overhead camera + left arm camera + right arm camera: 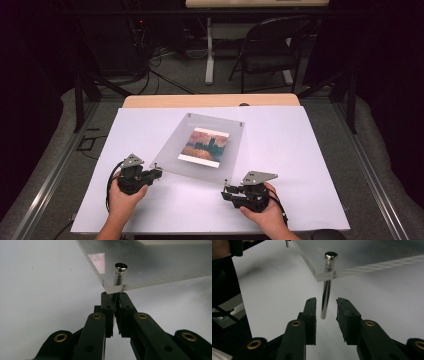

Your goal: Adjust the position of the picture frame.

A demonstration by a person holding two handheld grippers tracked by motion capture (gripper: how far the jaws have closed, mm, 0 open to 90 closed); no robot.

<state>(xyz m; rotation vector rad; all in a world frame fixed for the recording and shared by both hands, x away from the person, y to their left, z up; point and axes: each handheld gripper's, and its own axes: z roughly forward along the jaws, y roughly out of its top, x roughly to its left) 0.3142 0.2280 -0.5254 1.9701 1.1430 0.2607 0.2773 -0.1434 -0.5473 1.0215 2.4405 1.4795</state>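
A clear acrylic panel holding a colourful picture lies tilted over the white sheet, with metal pins at its corners. My left gripper is at the panel's near left corner. In the left gripper view its jaws are shut on the thin lower end of that corner's pin, just under the panel. My right gripper is at the near right corner. Its jaws stand apart on either side of that corner's pin, and a gap shows on both sides.
A white sheet covers the wooden table. Beyond the far edge are a black folding chair, a table leg and cables on the floor. The other hand and its gripper show at the right gripper view's top left.
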